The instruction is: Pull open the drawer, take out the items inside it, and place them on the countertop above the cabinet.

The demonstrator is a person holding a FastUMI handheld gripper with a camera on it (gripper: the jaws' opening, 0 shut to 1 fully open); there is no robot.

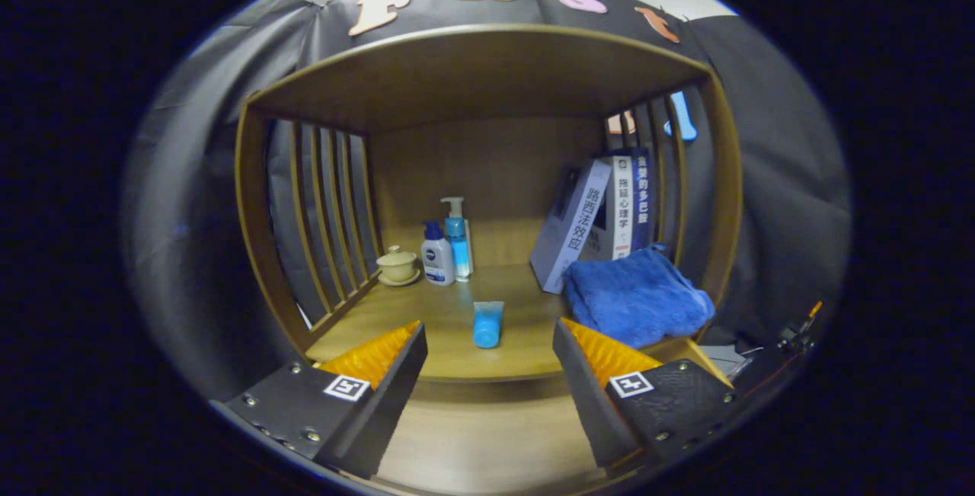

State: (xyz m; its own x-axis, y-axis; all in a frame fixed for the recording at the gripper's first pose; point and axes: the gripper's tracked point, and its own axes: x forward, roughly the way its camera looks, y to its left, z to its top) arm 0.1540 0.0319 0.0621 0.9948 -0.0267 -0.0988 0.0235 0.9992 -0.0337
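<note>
Hovering with jaws [487, 374] wide, empty | tube [487, 324] lying on worktop [449, 344] just ahead | drawer unseen, progress unclear

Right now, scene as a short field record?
claw: open, holding nothing, fingers spread wide
between fingers, just ahead: blue tube standing on countertop
back left: lidded cup, two pump bottles
right: folded blue towel, books leaning behind it
drawer: can't tell from this view
</note>
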